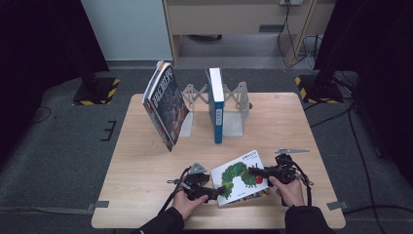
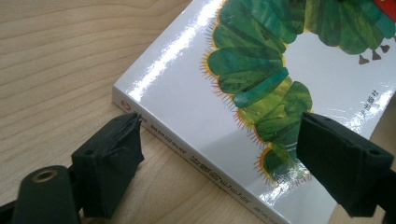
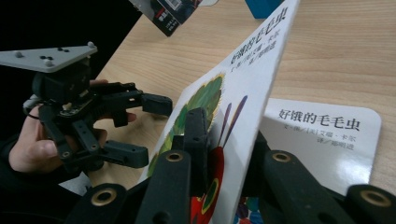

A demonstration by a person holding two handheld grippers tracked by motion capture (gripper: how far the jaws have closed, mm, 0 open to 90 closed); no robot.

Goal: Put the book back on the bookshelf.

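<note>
High view first: the wooden table carries a grey bookstand at its far side, with a dark book leaning against its left end and a blue book standing upright in it. Nearer the person lies the white caterpillar book, between the two hands at the table's front edge. The right gripper has its jaws clamped on the front cover, which the right gripper view shows lifted off the page beneath. The left gripper sits at the book's spine corner, jaws apart, one on either side of that corner without pressing
</note>
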